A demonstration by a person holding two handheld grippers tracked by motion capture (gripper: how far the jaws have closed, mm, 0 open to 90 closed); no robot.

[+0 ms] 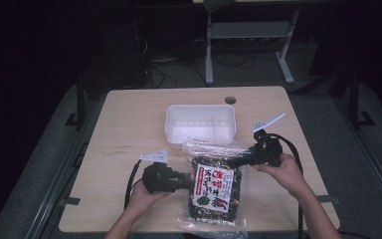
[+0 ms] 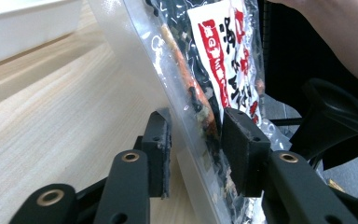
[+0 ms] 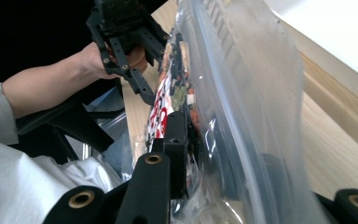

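Clear plastic snack bag [image 1: 214, 191] lies lengthwise toward the person, just before the white tray [image 1: 200, 122]; the left gripper [image 1: 186, 178] pinches its left edge, the right gripper [image 1: 236, 160] its upper right corner, equally near

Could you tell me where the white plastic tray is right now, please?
In the high view the white tray sits on the table near its middle, toward the far edge, just beyond the top of the snack bag held between the two hand-held grippers.
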